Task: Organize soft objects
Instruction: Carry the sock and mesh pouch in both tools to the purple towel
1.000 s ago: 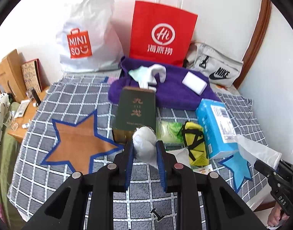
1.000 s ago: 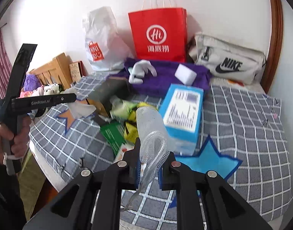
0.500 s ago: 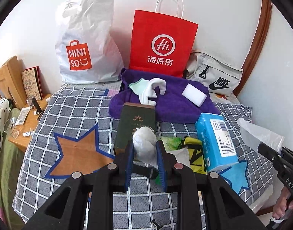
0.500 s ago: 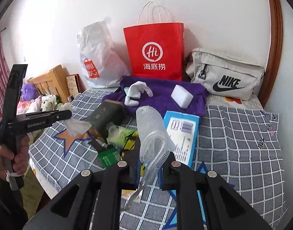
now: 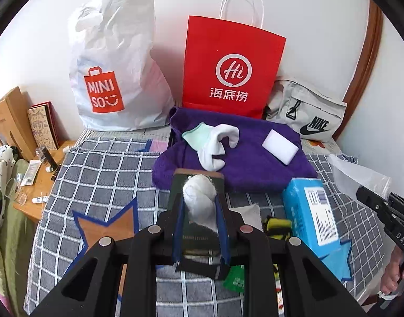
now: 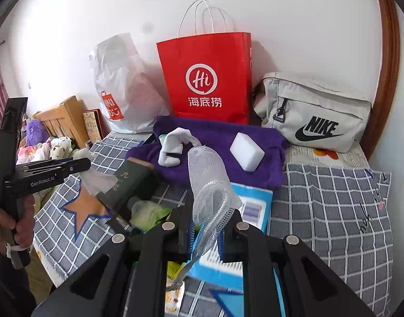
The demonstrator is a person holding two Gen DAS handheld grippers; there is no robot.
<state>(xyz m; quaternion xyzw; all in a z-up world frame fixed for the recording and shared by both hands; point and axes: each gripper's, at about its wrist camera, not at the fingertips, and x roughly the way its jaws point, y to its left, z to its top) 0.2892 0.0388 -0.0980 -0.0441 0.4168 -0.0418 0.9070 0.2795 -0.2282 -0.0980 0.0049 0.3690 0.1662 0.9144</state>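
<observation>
L tongs [image 5: 200, 218] clamped on 1 crumpled white tissue wad [image 5: 199, 198]; R tongs [image 6: 205, 233] clamped on 1 white mesh net sleeve [image 6: 209, 185]. Both held above checked bed [image 6: 333, 198]. On 1 fuzzy purple towel [image 5: 254, 163]: 1 white sock [image 5: 215, 145], 1 white sponge block [image 5: 281, 146].

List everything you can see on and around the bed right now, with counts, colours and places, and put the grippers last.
Paper bag: 1, red, upright against the wall.
Plastic bag: 1, white with an orange logo, left of the paper bag.
Sling bag: 1, grey, right of the paper bag.
Towel: 1, purple, on the bed before the bags.
Socks: white, count unclear, on the towel.
Sponge block: 1, white, on the towel.
Box: 1, dark green, before the towel.
Tissue pack: 1, blue, right of the box.
Bedcover: 1, grey check.
Left gripper: shut on a white tissue wad.
Right gripper: shut on a white mesh pouch.
</observation>
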